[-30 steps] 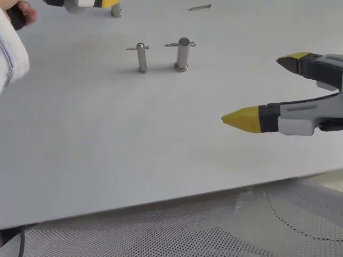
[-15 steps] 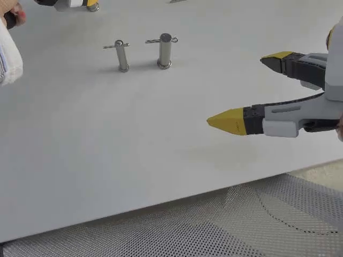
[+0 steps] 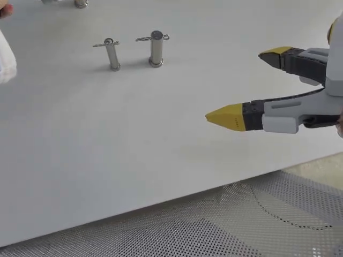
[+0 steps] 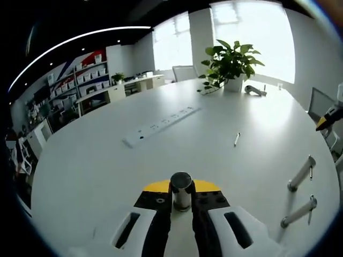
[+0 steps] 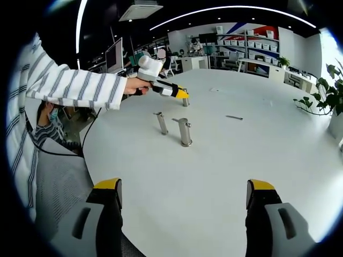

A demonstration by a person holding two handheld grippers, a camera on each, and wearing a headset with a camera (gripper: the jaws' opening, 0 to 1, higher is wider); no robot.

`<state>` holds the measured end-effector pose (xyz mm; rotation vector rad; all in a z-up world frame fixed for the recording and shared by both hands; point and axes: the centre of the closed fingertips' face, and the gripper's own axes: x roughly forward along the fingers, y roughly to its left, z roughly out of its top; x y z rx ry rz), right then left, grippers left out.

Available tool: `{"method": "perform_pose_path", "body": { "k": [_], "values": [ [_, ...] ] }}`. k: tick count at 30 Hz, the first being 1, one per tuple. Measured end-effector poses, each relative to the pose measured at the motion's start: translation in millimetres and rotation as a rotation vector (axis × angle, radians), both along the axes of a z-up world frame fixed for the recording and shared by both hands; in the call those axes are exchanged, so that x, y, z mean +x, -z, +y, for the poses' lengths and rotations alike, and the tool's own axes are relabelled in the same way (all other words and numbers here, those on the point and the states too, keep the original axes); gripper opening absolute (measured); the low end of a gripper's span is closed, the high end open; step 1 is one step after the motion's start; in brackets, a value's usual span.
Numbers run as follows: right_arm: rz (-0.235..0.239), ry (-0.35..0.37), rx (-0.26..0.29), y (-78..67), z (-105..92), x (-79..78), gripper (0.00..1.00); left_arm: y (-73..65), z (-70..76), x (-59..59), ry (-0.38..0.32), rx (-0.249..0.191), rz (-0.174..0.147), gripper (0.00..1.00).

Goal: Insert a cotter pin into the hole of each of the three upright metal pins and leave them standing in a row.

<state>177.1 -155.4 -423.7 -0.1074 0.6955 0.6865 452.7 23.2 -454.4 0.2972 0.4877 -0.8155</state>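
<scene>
Two upright metal pins, a thin one (image 3: 112, 53) and a thicker one (image 3: 156, 48), stand side by side on the white table, each with a cotter pin through its top. A third metal pin (image 4: 181, 180) stands upright between the jaws of my left gripper (image 4: 182, 188), which is shut on it; the right gripper view shows this pin (image 5: 185, 100) beyond the other two. A loose cotter pin (image 4: 236, 139) lies flat on the table farther out. My right gripper (image 3: 238, 85) hovers open over the table's near right part, well clear of the pins.
The table's front edge (image 3: 177, 195) runs just below the right gripper, with perforated grey mesh (image 3: 214, 230) beyond it. A power strip (image 4: 161, 124) and a potted plant (image 4: 230, 61) sit far across the table. A striped sleeve (image 5: 69, 88) reaches in behind the left gripper.
The head camera has shifted, so the two pins sit further left in the picture. My right gripper stays open in about the same place. The standing pins have not moved.
</scene>
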Motion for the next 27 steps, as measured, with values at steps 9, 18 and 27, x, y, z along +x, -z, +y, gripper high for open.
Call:
{"method": "perform_pose_path", "body": {
  "k": [9, 18, 27],
  "values": [
    [-0.012, -0.013, 0.003, -5.4, 6.7, 1.4, 0.95, -0.7, 14.0, -15.6, 0.008, 0.003, 0.039, 0.09],
    [-0.026, -0.041, 0.006, -10.5, 12.1, 2.2, 0.95, -13.8, 37.3, -59.4, 0.003, -0.044, 0.049, 0.09],
    [-0.035, -0.078, 0.001, -13.5, 20.2, 2.1, 0.94, -32.6, 60.4, -121.2, 0.05, -0.063, 0.065, 0.09]
  ]
}}
